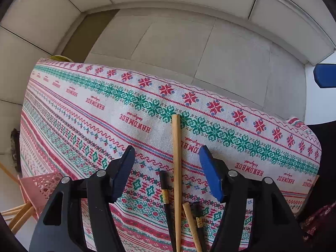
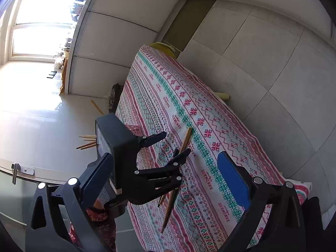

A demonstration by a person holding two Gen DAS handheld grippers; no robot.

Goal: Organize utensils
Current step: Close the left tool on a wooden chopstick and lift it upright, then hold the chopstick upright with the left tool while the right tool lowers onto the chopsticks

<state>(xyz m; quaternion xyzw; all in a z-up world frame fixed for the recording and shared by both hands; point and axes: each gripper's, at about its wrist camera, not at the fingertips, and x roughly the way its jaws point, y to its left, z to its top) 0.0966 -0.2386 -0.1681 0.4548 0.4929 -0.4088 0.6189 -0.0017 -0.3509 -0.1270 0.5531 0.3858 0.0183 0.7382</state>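
Tiled floor all around, and a table under a busy red-and-green patterned tablecloth where the chopsticks are piled. From my left wrist cam, the left gripper is pointing nearly straight down over the pile with its jaws apart and nothing pinched. The long bamboo chopstick runs right up the gap between the pads, not touching either as far as I can see. A black chopstick lies just beside it on one side, and a second bamboo chopstick crosses a second black one on the other.

Right gripper hangs back off the near end of the table, jaws wide, holding nothing.

What worries me: these sticks are touching and overlapping down near my fingers, so closing here could grab two at once or squeeze one sideways and roll it away. A few more already lie on the floor by a pink perforated basket, so anything flicked off the cloth probably ends up down there too.
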